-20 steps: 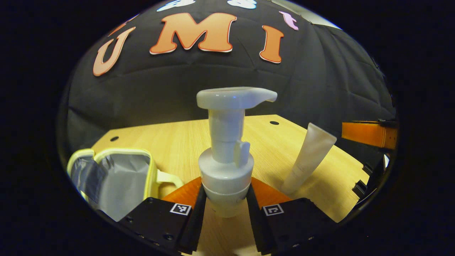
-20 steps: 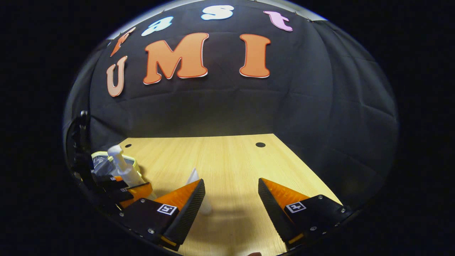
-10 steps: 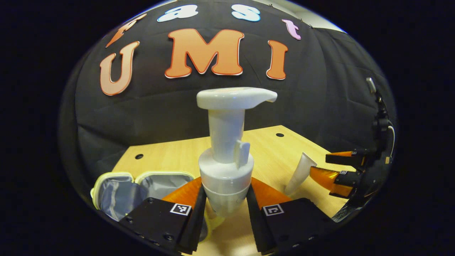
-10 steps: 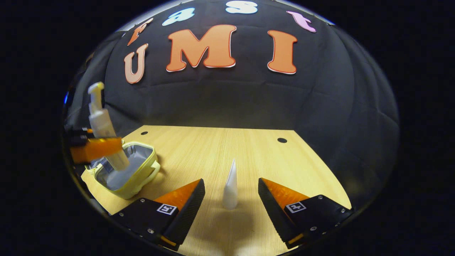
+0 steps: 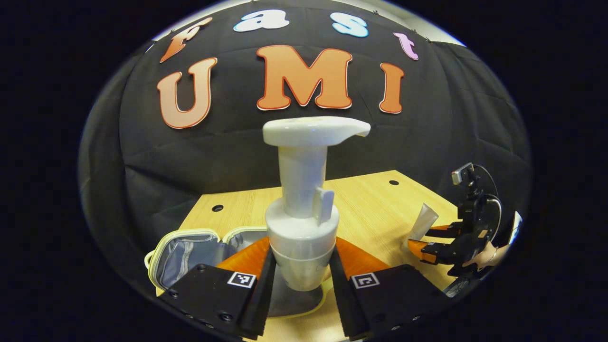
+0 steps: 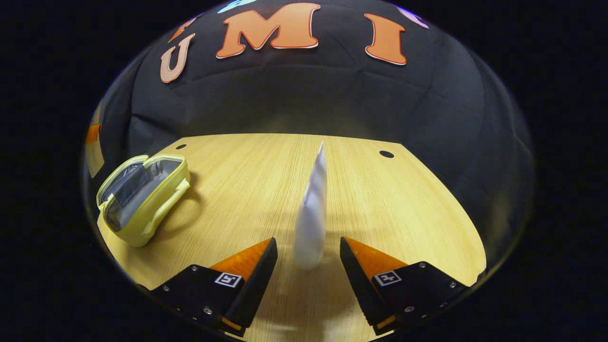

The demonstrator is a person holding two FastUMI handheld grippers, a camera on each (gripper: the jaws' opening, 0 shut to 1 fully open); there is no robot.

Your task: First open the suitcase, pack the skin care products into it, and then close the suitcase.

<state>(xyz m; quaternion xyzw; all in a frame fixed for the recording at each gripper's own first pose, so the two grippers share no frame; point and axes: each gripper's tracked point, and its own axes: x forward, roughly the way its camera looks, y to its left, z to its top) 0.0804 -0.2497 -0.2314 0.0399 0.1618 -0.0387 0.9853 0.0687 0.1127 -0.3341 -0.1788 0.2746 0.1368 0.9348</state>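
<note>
The left hand-held gripper [image 5: 299, 266] is grasping a white pump bottle [image 5: 302, 209], its two fingers pressing on either side of the bottle's lower body. The bottle is standing upright between the fingers, its pump head rising straight ahead of the gripper with the spout pointing to the gripper's right. Directly below and just ahead of this gripper, the small pale-yellow suitcase [image 5: 190, 247] is lying open on the tabletop [image 5: 370, 204], showing its grey lining; the bottle's base is hanging above the open compartment nearest the gripper, and whether it is touching the lining cannot be told.

Off to this gripper's right, the other hand-held gripper is showing with a hand [image 5: 482, 256] holding it, its orange fingers reaching to either side of a white tube [image 5: 422, 221] that is standing on the tabletop.

The right hand-held gripper [image 6: 308, 251] is sitting released, its fingers spread wide. The white tube [image 6: 313, 213] is standing on its cap end in the gap between them, its flat crimped end pointing up and away from the gripper. A clear gap is showing between the tube and each finger, so neither is pressing on it. Well off to this gripper's left, the open suitcase [image 6: 142, 199] is resting on the tabletop [image 6: 408, 204] near its left edge, its handle facing toward the gripper's side.
</note>
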